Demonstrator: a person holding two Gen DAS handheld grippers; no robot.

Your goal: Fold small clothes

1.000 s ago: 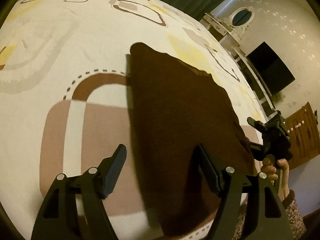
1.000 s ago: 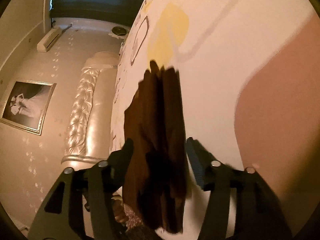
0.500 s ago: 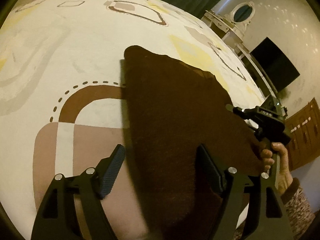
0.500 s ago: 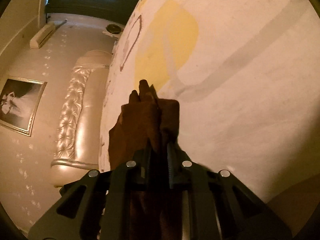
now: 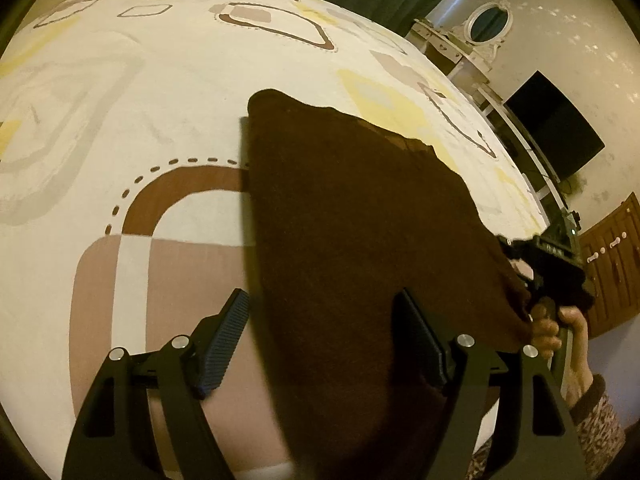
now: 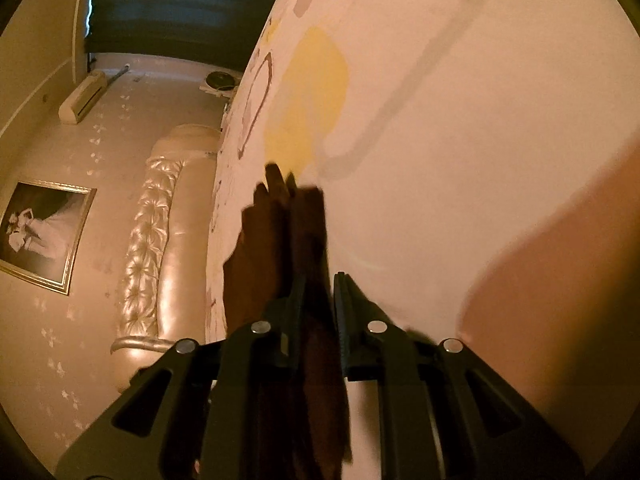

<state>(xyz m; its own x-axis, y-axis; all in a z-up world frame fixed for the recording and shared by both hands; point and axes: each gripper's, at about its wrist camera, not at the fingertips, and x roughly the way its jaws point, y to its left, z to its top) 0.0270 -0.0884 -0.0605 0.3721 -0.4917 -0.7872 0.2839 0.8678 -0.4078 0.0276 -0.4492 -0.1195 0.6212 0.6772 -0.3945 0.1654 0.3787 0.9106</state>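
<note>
Right hand-held gripper [image 6: 318, 292] clenched on brown cloth [image 5: 360, 240] edge, ready to lift for fold. Left hand-held gripper [image 5: 324, 336] released, jaws straddling near edge. Cloth lay flat on bed [image 5: 120, 100].

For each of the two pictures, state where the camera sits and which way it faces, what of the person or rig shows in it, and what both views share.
Left wrist: rides the left gripper, facing across the bedspread towards a dresser and dark screen; open fingers, the right hand holding the right gripper.
Right wrist: rides the right gripper, rolled sideways, facing along the bed towards the tufted headboard; its fingers shut on cloth.
Shared: the brown cloth and bedspread.
</note>
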